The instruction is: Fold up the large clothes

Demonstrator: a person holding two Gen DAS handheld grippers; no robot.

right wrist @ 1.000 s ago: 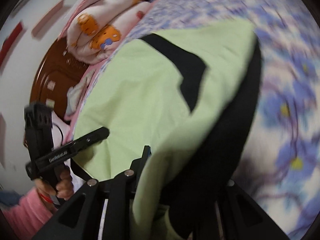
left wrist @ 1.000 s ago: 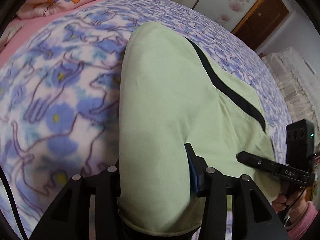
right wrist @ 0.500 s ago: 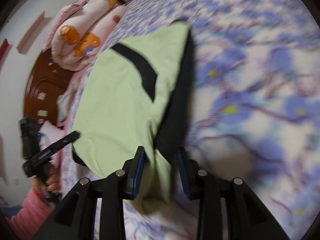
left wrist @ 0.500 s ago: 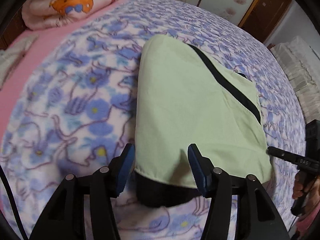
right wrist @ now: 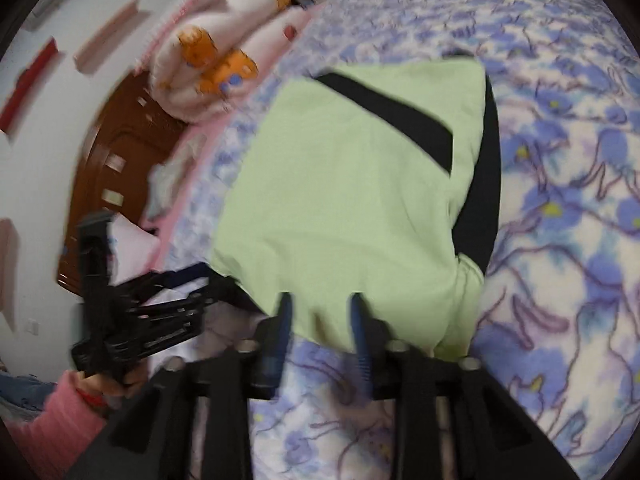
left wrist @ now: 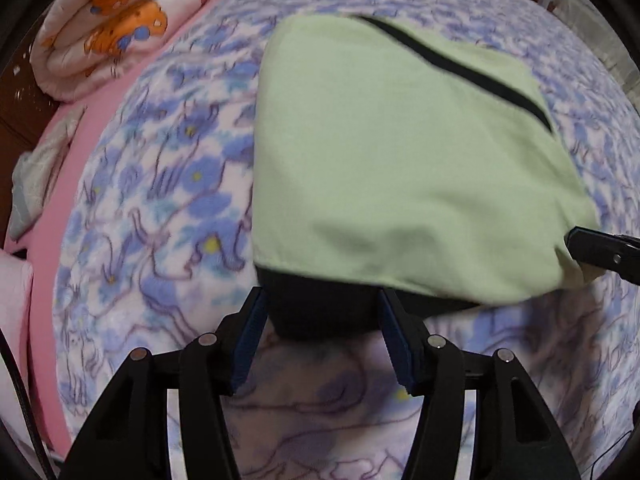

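Note:
A light green garment (left wrist: 400, 152) with a black stripe and black underside lies folded flat on the blue-flowered blanket (left wrist: 168, 208). It also shows in the right wrist view (right wrist: 352, 200). My left gripper (left wrist: 320, 304) is open, its jaws on either side of the garment's near black edge, holding nothing. My right gripper (right wrist: 320, 308) is open at the garment's near green edge, with no cloth clamped. The right gripper's tip shows at the right edge of the left wrist view (left wrist: 604, 252). The left gripper shows at the left of the right wrist view (right wrist: 136, 304).
A rolled pink quilt with orange bears (left wrist: 116, 28) lies at the bed's far corner, also in the right wrist view (right wrist: 216, 68). A pink sheet strip (left wrist: 56, 216) runs along the bed's left side. A brown wooden headboard (right wrist: 116, 168) stands behind.
Both grippers opened and let go of the garment, which now lies flat on the blanket. Both have drawn back toward its near edge.

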